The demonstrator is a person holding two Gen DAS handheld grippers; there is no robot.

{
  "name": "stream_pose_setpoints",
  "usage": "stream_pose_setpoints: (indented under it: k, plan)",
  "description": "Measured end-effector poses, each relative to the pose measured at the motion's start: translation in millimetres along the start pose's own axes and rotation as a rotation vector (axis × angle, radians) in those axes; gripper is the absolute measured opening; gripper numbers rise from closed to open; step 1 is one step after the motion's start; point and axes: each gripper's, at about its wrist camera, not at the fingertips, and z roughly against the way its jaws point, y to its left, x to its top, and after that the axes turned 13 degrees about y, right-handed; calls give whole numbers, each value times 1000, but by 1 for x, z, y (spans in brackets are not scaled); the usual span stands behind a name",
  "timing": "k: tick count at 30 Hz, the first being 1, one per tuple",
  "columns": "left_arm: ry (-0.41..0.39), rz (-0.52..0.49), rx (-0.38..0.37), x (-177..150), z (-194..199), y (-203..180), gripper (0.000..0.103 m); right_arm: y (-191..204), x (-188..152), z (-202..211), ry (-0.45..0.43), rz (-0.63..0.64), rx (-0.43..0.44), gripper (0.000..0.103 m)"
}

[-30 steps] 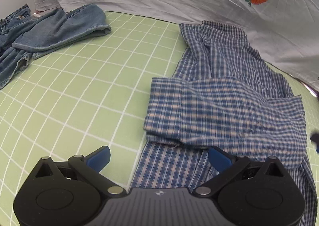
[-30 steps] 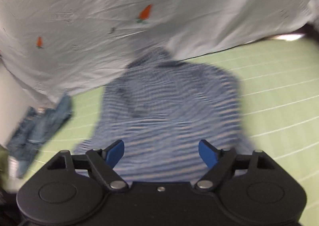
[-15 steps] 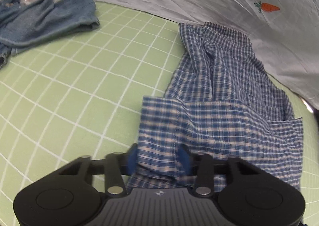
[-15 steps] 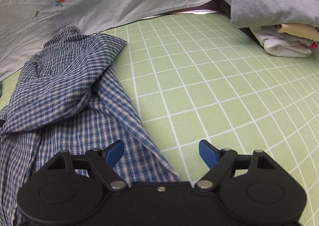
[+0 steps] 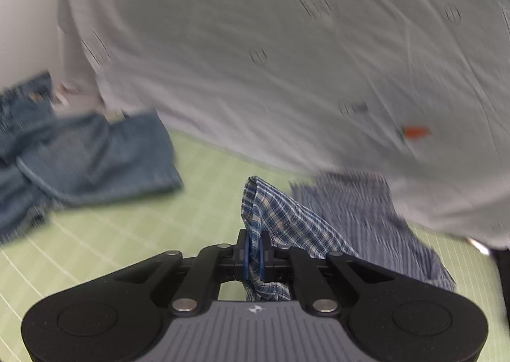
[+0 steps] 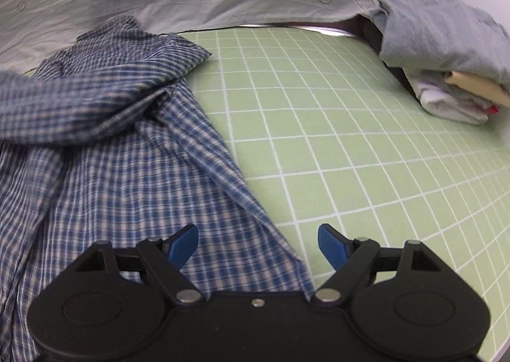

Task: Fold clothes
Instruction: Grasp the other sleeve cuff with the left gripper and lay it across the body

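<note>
Partly folded at best: blue-and-white checked cotton shirt (image 6: 105, 151) spread rumpled over the left part of the green gridded counter (image 6: 334, 151), one sleeve thrown across the body, front edge trailing toward the near edge. Left to do, by the look of it: bringing that sleeve or side over and squaring the whole. Loose blue denim jeans (image 5: 79, 164) heaped at the far left edge. Left gripper (image 5: 253, 255) pressed together on a lifted bunch of the checked cloth. Right gripper (image 6: 258, 242) spread wide, nothing between the fingers, low over the shirt's hem.
</note>
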Motion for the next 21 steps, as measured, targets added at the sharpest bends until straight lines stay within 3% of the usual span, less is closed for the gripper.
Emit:
stream_pose_setpoints:
  k: [2,5,7,9,11,17,19,21]
  plan:
    - [-18,33,44,13,-6,13,7,6,-3,5,-7,28,-6,83]
    - [27,89,94,18,-18,28,18,8,-8,9,-8,53,-17,83]
    - [54,96,82,6,-16,30,36,5,-12,12,-7,48,-24,83]
    - [74,76,63,-14,-9,26,71,1,-15,16,-8,29,-33,83]
    - [103,42,60,-39,-1,19,80,-5,-19,18,-5,2,-38,83]
    - [228,-16,34,-110,21,5,82,-25,-38,22,7,-66,-37,75]
    - [250,-31,25,-128,29,3,82,-31,-45,24,4,-79,-35,69]
    - [272,-46,17,-146,37,1,82,-37,-51,24,0,-84,-27,55]
